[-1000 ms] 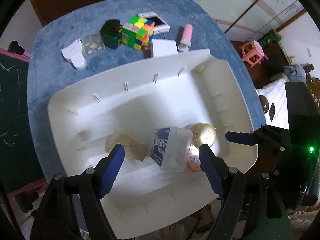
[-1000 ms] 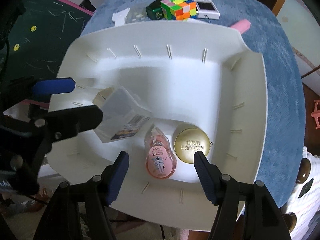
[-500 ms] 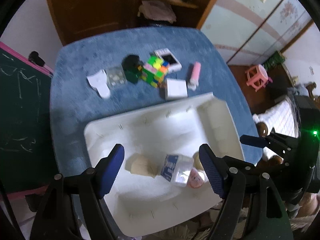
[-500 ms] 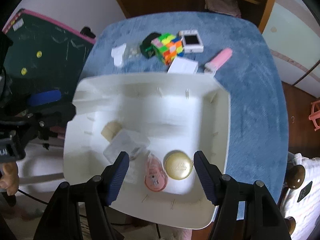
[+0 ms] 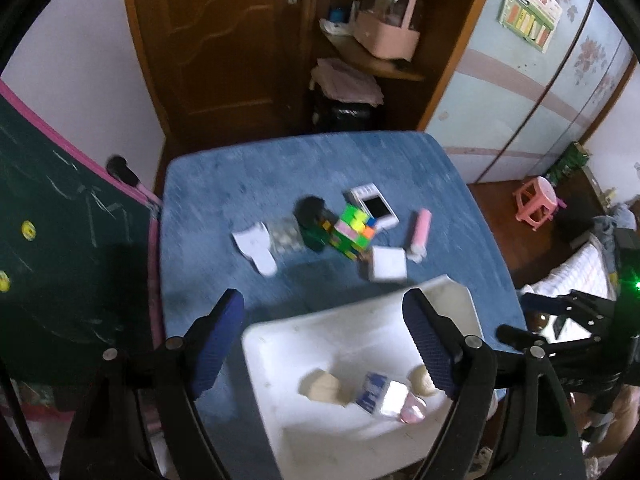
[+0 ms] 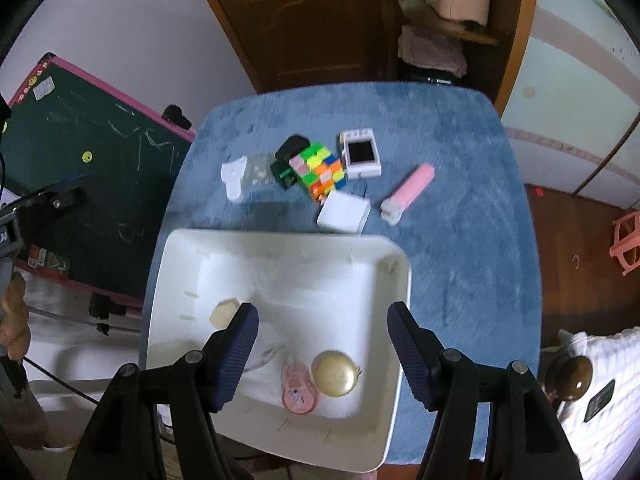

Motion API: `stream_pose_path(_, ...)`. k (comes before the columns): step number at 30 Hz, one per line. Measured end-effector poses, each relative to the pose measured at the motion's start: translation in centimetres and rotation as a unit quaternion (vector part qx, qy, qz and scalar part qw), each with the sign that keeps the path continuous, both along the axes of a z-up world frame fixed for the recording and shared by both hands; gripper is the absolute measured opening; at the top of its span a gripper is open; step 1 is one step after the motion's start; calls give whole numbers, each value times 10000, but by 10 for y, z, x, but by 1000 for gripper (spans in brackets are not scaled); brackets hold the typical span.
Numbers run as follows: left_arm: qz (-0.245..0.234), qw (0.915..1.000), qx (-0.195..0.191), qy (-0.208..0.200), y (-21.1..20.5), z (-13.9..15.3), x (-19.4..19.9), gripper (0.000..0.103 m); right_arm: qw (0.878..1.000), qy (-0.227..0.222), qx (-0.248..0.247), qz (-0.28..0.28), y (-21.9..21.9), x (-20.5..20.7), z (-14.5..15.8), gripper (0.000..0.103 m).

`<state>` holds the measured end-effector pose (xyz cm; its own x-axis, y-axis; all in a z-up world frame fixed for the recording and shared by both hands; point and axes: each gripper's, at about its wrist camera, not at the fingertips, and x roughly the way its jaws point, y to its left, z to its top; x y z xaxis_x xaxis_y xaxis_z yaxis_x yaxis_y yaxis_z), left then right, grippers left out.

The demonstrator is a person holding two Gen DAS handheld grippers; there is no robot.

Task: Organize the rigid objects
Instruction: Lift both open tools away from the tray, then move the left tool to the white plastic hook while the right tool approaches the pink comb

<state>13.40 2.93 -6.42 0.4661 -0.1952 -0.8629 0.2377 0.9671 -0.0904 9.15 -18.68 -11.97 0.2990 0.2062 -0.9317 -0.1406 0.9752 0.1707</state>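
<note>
1. Above the desk (image 6: 460, 208), both the left gripper (image 5: 324, 340) and right gripper (image 6: 322, 344) hung with fingers spread wide, empty.
2. Loose items, including the cube (image 6: 320, 170), sat beyond the white tray (image 6: 400, 320); crowding risked knocking neighbours during a grab.

White tray (image 6: 400, 280) holds gold tin (image 6: 334, 373); multicoloured cube (image 6: 318, 171) lies beyond

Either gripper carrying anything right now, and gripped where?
Nothing is held. The left gripper and right gripper both have open, empty jaws above the white tray.
</note>
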Motion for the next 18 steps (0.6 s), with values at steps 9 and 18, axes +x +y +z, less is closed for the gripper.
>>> stream_pose_path(9,279,9993,72,-230,10,23,30,84,9978,-346,-482,-290,-24,46,33,68)
stream_pose_path(18,499,9975,423,-286,13,20,62,84,9941,-575,-730,-554,-52,105,55,68)
